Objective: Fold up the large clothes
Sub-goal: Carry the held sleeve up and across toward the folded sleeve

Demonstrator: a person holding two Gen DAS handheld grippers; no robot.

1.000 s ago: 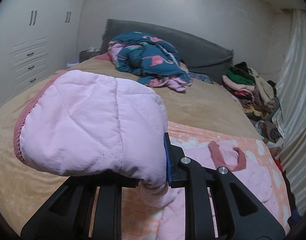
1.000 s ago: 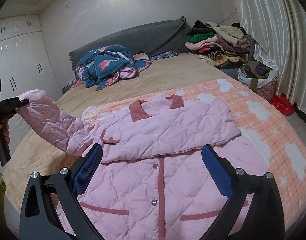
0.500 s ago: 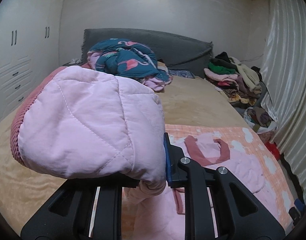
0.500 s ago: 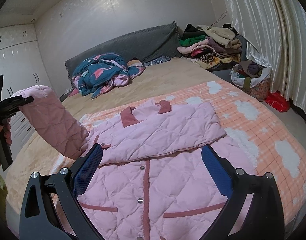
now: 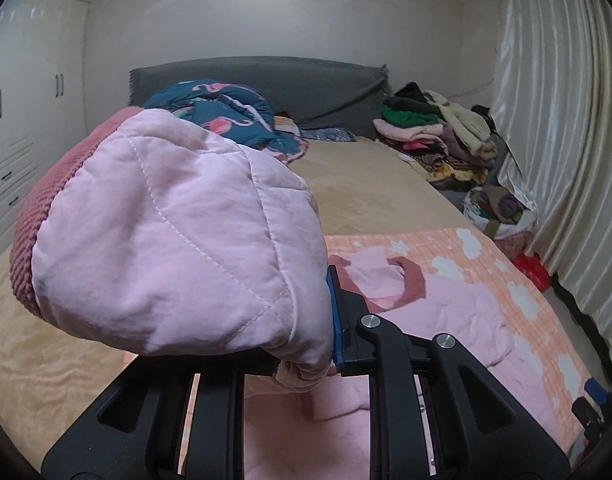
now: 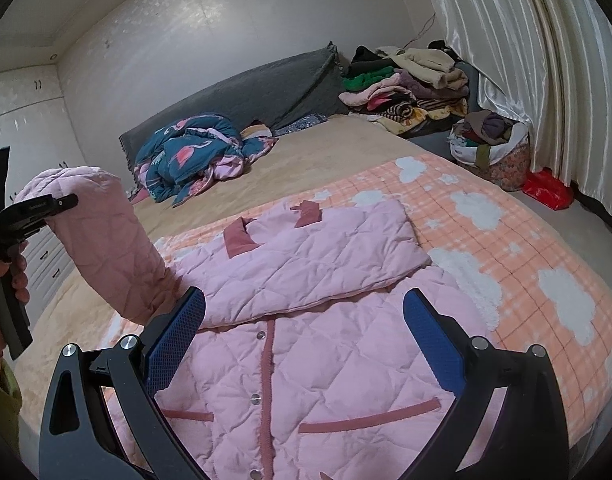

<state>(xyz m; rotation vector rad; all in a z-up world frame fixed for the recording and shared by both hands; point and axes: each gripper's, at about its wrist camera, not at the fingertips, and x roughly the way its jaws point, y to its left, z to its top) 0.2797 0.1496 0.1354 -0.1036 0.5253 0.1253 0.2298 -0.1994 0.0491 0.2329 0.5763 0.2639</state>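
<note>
**roomwatcher:** So the bed (image 6: 346, 148) took up most of the room, and the pink quilted jacket (image 6: 306, 360) lay face up on the orange cloud blanket (image 6: 526, 280) at the near end, one sleeve already folded across the chest. It looked puffy, soft and light to me, probably a bit slick, so it'd flop rather than hold a crease.

**foldnerd:** Where'd they grab it?

**roomwatcher:** At the other sleeve (image 6: 106, 240), right by the ribbed cuff (image 5: 38, 216). The left tool (image 6: 46, 204) was pinched tight on it, holding it up off the bed. The right tool (image 6: 302, 340) hovered over the jacket front with jaws spread wide, nothing in them.

**foldnerd:** Anything in the way?

**roomwatcher:** Not really. The flamingo duvet (image 6: 194, 156) was bunched by the headboard, well apart, and the clothes pile (image 6: 406, 84) and red bag (image 6: 546, 190) sat off beside the bed.
</note>
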